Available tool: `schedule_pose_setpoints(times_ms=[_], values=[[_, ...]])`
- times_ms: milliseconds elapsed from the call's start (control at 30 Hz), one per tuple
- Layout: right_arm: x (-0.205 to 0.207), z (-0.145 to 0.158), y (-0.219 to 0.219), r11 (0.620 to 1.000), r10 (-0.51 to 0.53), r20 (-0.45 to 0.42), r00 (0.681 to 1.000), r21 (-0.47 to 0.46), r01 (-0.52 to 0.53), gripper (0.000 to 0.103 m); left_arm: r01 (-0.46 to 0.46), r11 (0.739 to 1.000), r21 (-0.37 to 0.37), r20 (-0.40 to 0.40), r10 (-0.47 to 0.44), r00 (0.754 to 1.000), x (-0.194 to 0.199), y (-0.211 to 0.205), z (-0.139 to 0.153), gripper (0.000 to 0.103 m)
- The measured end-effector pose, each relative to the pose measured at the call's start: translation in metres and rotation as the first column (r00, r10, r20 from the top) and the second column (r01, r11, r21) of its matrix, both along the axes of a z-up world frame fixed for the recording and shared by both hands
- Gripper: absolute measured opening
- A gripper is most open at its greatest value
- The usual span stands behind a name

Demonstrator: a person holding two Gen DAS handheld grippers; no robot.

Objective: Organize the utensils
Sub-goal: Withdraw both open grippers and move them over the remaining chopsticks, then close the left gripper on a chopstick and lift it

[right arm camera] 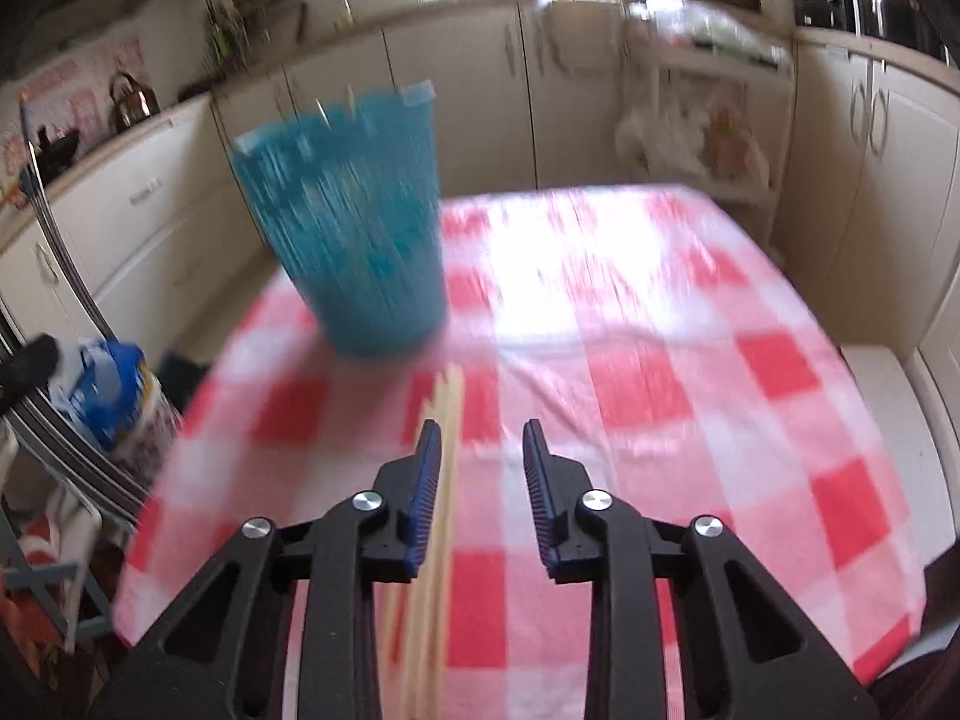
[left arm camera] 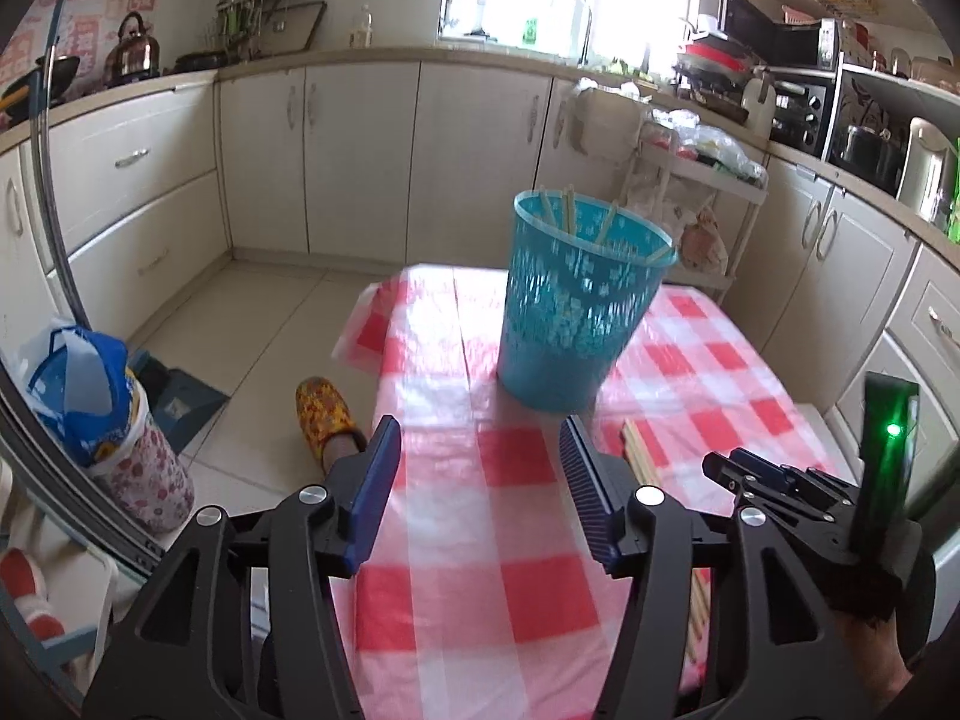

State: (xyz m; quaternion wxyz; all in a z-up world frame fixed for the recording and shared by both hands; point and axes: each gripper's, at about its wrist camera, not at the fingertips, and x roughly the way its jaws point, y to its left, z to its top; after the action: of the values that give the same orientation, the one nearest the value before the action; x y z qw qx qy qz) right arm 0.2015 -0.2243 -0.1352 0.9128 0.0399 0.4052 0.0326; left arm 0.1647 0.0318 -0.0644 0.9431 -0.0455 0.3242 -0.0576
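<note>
We see the chopsticks (right arm camera: 441, 480) lying on the checked tablecloth (right arm camera: 690, 390), running lengthwise between our right gripper (right arm camera: 477, 462)'s parted, unclenched pads, beside the left one, nearer than our empty, spread left gripper (left arm camera: 480, 480); the blue basket (right arm camera: 348, 228) stands ahead-left.

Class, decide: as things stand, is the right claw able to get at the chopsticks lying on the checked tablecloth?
Probably yes: the right claw is open right over the chopsticks, with nothing between.
</note>
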Motion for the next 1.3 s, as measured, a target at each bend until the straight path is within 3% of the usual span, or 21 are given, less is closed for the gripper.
schedule_pose_setpoints(times_ms=[267,500,600,833,1000,1067,1233,1300], values=[[0.012,-0.034,0.011,0.999,0.036,-0.085,0.996,-0.005,-0.036,0.026,0.02,1.0,0.01,-0.057,-0.019,0.998,-0.011,-0.002,-0.02,0.054],[0.012,-0.036,0.02,0.992,0.067,-0.093,0.993,-0.097,-0.075,0.02,0.046,0.999,0.019,-0.09,-0.045,0.995,-0.008,-0.017,-0.033,0.055],[0.011,-0.035,0.013,0.992,0.074,-0.102,0.992,-0.095,-0.084,0.012,0.073,0.997,0.023,-0.114,-0.07,0.991,-0.002,-0.028,-0.04,0.056],[0.001,-0.032,-0.024,0.999,0.032,-0.118,0.992,-0.012,-0.034,0.007,0.184,0.983,0.009,-0.231,-0.176,0.957,0.044,-0.08,-0.079,0.057],[-0.004,-0.032,-0.035,0.999,0.034,-0.11,0.993,0.032,-0.031,0.007,0.198,0.98,0.039,-0.267,-0.18,0.947,0.068,-0.112,-0.096,0.057],[-0.004,-0.031,-0.035,0.999,0.043,-0.105,0.993,0.036,-0.04,0.008,0.194,0.98,0.044,-0.282,-0.174,0.944,0.075,-0.118,-0.102,0.057],[-0.004,-0.031,-0.025,0.996,0.092,-0.09,0.992,0.029,-0.089,0.033,0.188,0.979,0.073,-0.297,-0.159,0.942,0.085,-0.13,-0.11,0.056],[-0.004,-0.031,-0.022,0.994,0.107,-0.088,0.99,0.022,-0.105,0.037,0.189,0.979,0.079,-0.295,-0.158,0.942,0.088,-0.132,-0.11,0.056]])
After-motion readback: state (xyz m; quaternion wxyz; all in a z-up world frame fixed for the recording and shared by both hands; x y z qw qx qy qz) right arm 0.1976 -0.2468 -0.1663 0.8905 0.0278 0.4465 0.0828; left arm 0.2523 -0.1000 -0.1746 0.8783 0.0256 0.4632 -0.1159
